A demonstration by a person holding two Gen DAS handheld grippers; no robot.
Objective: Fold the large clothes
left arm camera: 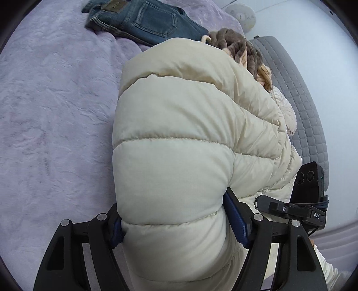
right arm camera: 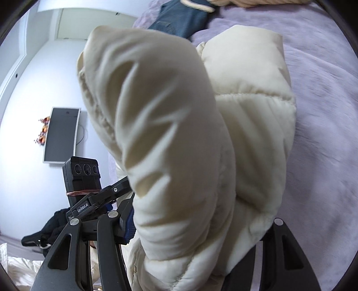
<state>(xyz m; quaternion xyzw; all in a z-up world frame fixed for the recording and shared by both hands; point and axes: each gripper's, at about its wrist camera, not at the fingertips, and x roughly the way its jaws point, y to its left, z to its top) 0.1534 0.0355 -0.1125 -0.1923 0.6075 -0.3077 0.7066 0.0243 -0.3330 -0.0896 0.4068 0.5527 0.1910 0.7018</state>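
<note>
A cream puffer jacket (left arm camera: 190,134) is bunched into a thick roll over the purple blanket (left arm camera: 56,112). My left gripper (left arm camera: 176,221) is shut on its near end, the blue pads (left arm camera: 235,217) pressing into the padding on both sides. In the right wrist view the same jacket (right arm camera: 167,134) stands lifted and folded over itself, and my right gripper (right arm camera: 197,223) is shut on its lower part; the right finger is mostly hidden by fabric. Each gripper appears beside the jacket in the other's view: the right gripper's body (left arm camera: 308,194) and the left gripper's body (right arm camera: 89,197).
Folded blue jeans (left arm camera: 152,20) lie at the far side of the blanket (right arm camera: 324,112). A brown fuzzy garment (left arm camera: 235,44) sits behind the jacket, beside a grey quilted mat (left arm camera: 297,89). A wall screen (right arm camera: 62,134) and a dark garment (right arm camera: 49,230) on the floor show at left.
</note>
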